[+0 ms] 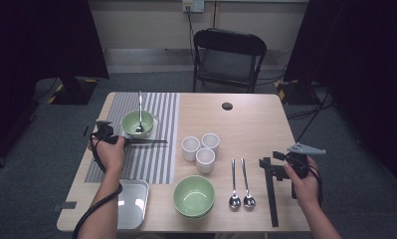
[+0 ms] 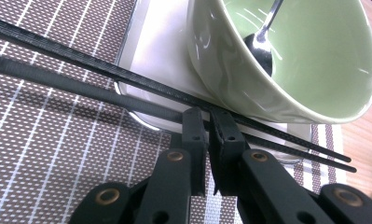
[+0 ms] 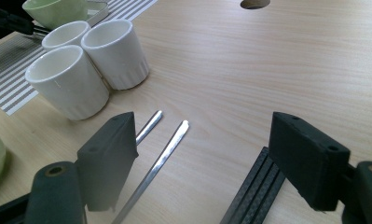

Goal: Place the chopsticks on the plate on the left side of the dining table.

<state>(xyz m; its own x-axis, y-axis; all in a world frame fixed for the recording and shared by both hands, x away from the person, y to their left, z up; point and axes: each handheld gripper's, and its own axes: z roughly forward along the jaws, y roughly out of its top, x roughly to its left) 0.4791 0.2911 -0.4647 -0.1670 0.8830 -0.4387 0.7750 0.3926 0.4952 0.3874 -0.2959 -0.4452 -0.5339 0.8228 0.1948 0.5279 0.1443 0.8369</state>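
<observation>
My left gripper (image 1: 122, 140) (image 2: 209, 125) is shut on a pair of black chopsticks (image 1: 148, 142) (image 2: 95, 81) near one end. They lie level across the striped placemat (image 1: 151, 149), just in front of a green bowl (image 1: 136, 123) (image 2: 309, 60) with a spoon (image 1: 140, 112) (image 2: 260, 44) in it. That bowl sits on a white square dish (image 2: 160, 42). My right gripper (image 1: 273, 168) (image 3: 207, 158) is open above the table, with nothing between its jaws. Below it lie two spoons (image 1: 240, 184) (image 3: 167, 149) and another pair of black chopsticks (image 1: 271, 194) (image 3: 253, 193).
Three white cups (image 1: 201, 148) (image 3: 88, 60) stand bunched at the table's middle. A second green bowl (image 1: 194, 195) sits near the front edge, and a metal tray (image 1: 134, 199) lies at the front left. A folding chair (image 1: 228, 57) stands behind the table.
</observation>
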